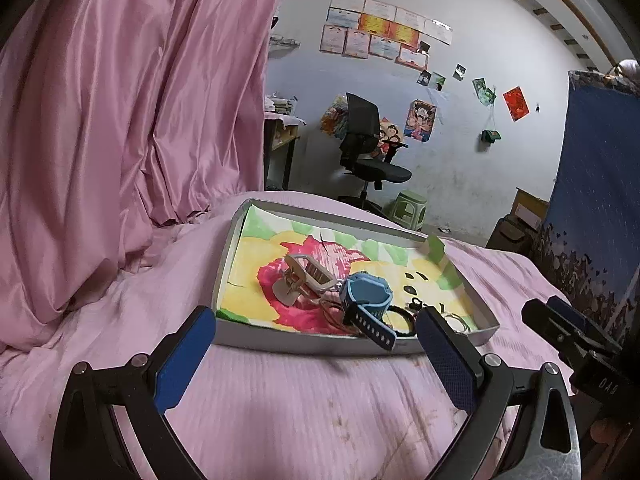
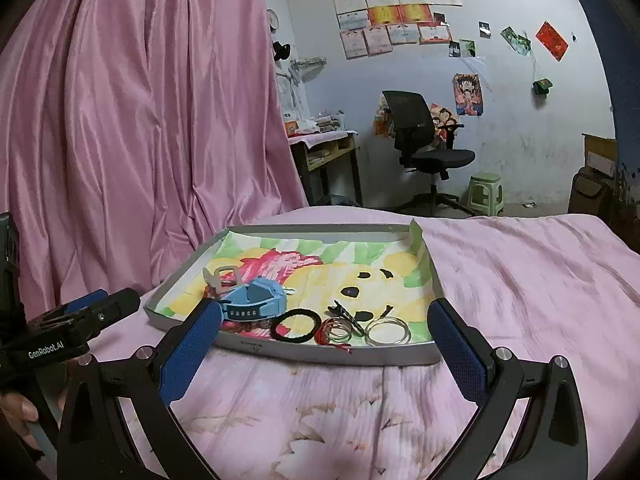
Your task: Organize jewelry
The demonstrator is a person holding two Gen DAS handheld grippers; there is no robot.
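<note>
Two grippers hover short of a shallow grey tray (image 2: 434, 354) set on a pink bedspread (image 2: 520, 280); both stand wide open and empty, touching nothing. The left gripper (image 1: 316, 344) faces the tray's left half, where a blue watch (image 1: 366, 300) lies against a beige hair claw (image 1: 306, 278). The right gripper (image 2: 324, 332) faces the near edge, where a black hair tie (image 2: 295, 326), thin red-and-green bangles (image 2: 338, 330) and clear bangles (image 2: 389, 332) lie side by side. Everything sits loose on the tray's painted paper liner (image 2: 392, 276), so sorting appears not yet begun. The next move probably calls for lowering one gripper over a single piece and closing gently, since the thin rings lie flat.
</note>
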